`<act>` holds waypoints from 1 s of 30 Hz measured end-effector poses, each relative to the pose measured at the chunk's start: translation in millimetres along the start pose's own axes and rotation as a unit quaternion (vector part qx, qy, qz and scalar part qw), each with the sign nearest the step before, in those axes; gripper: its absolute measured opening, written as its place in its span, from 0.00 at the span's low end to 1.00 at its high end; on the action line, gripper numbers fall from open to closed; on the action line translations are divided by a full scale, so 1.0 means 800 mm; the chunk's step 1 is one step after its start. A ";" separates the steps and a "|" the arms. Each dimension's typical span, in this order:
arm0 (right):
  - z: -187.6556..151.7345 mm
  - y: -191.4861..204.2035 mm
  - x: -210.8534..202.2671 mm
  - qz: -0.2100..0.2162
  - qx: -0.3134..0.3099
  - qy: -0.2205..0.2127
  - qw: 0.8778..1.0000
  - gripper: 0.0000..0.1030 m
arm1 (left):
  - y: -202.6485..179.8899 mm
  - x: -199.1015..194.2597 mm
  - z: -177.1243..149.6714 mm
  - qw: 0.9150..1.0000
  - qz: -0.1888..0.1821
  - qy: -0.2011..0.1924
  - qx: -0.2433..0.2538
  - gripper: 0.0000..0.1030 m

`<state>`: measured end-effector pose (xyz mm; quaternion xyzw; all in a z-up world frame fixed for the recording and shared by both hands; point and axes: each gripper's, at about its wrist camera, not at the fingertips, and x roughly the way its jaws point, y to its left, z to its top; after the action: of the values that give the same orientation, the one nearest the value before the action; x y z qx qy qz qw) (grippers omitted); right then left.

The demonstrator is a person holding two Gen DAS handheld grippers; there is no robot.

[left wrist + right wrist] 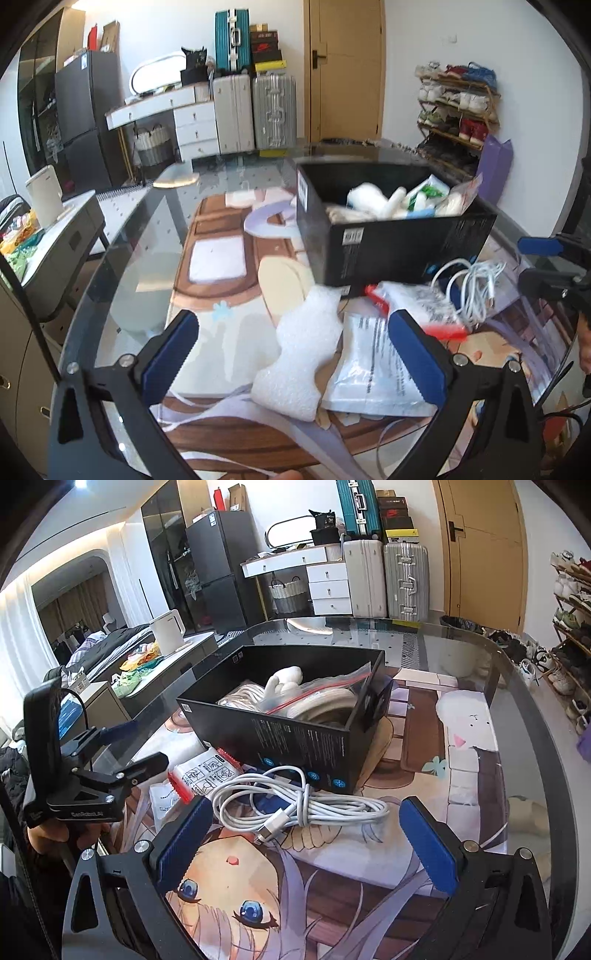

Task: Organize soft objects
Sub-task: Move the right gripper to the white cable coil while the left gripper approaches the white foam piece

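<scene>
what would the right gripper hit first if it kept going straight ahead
Most likely the white cable, coiled on the table just ahead of the open right gripper, between its fingers. Behind it stands the black box. Depth is uncertain, so the gripper might pass above the cable.

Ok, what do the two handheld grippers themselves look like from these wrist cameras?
Both match: black angular metal frames with triangular cut-outs and silver screw heads, each finger faced with a blue ribbed pad. The left gripper seen from the right wrist view shows white lettering on its black body and a thin black cable looping behind it. The right gripper looks identical. No sleeve is clearly visible.
</scene>
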<state>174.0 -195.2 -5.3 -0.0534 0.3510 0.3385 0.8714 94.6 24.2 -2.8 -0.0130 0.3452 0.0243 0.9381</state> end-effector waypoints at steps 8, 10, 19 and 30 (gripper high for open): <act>-0.002 -0.014 0.006 0.021 0.029 0.009 0.999 0.99 | 0.003 0.009 0.000 1.000 -0.014 0.014 -0.006 1.00; -0.003 -0.017 0.008 0.018 0.034 0.013 0.999 0.99 | 0.003 0.009 -0.002 1.000 -0.015 0.015 -0.007 1.00; -0.006 -0.020 0.027 0.018 0.045 0.031 0.998 0.99 | 0.010 0.010 -0.006 0.999 -0.032 0.015 -0.025 1.00; -0.010 -0.030 0.052 -0.007 0.069 0.062 0.996 0.99 | 0.012 0.010 -0.008 0.999 -0.037 0.016 -0.028 1.00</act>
<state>206.2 -193.1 -41.2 -0.0167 0.4263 0.3031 0.8522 96.1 33.9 -12.5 -0.0526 0.3582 -0.0014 0.9321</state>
